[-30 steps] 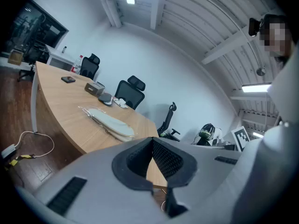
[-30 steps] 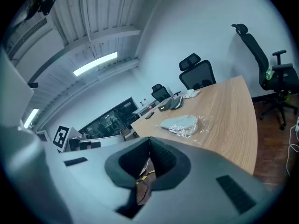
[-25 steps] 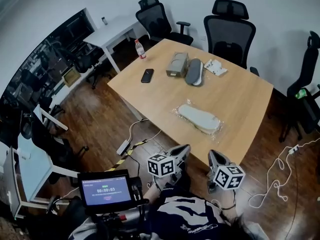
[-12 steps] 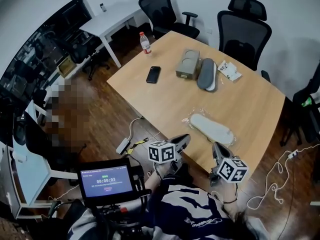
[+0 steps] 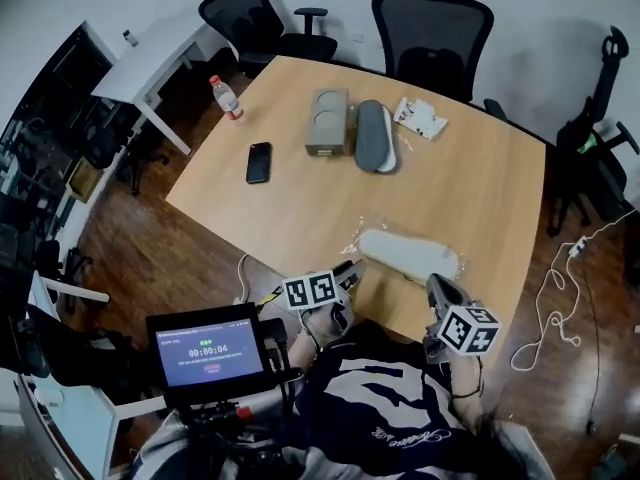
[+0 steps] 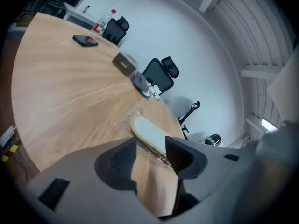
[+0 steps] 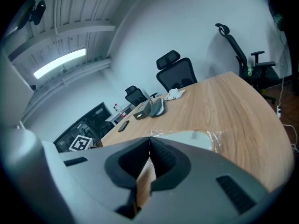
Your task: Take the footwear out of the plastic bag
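A pale slipper in a clear plastic bag (image 5: 408, 254) lies near the front edge of the wooden table (image 5: 480, 188). The left gripper view shows the bagged slipper (image 6: 147, 132) just beyond the jaws. My left gripper (image 5: 347, 274) hovers at the table's front edge, left of the bag; its jaws are opening with nothing between them. My right gripper (image 5: 437, 290) sits at the edge just below the bag, shut and empty. The bag (image 7: 205, 136) shows over the right gripper's jaws. A second grey slipper (image 5: 372, 135) lies at the far side.
A grey box (image 5: 328, 122), a black phone (image 5: 259, 162), a water bottle (image 5: 224, 96) and a white packet (image 5: 420, 118) lie on the far part of the table. Office chairs (image 5: 432, 28) stand behind it. Cables (image 5: 560, 298) trail on the floor at right. A timer screen (image 5: 208, 346) sits below left.
The view has shifted closer over the table. Both grippers have come up to the front edge by the bag. The left jaws, shut before, now stand apart.
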